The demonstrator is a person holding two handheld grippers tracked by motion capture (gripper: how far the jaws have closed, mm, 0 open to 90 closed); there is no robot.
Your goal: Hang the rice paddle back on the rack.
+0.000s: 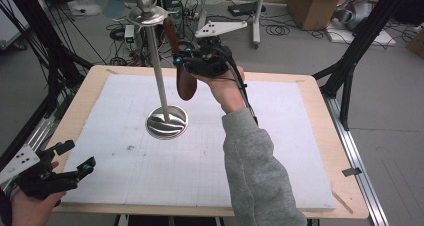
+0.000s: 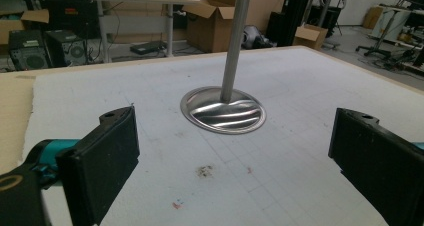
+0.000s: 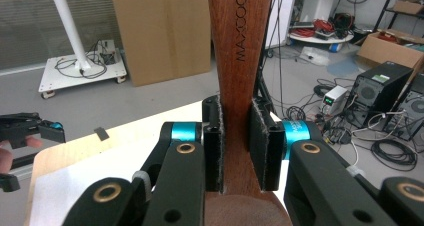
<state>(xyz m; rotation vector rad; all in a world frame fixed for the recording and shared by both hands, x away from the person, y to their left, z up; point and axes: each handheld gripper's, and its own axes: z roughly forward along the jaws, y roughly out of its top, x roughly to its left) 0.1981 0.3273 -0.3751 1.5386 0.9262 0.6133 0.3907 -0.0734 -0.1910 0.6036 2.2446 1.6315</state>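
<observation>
Nearest to the high camera, at the near left corner of the table, the left gripper [image 1: 75, 168] is held low in the person's hand, its jaws wide apart and empty. From its own view the white foam mat [image 2: 300, 86] is seen between the jaws, with the round metal base [image 2: 223, 111] of a stand ahead of it.

A grey sleeve [image 1: 255, 171] rises from the near edge toward the middle of the table. At its end the right gripper [image 1: 192, 61] is held high above the far part of the mat. Its jaws are clamped on the neck of a wooden spoon [image 1: 182, 68], as is seen clearly in the right gripper view [image 3: 235, 111]. The long axis of the spoon runs steeply, the handle end up toward the top disc [image 1: 146, 16] of the metal stand [image 1: 160, 76], the bowl hanging down.

The upper end of the handle lies just beside the disc, at its right; whether it touches cannot be told. The coming move is judged to be hanging the spoon on this disc, so the right hand is the nearer one. The mat around the base is free, and the edges are well apart from it.
</observation>
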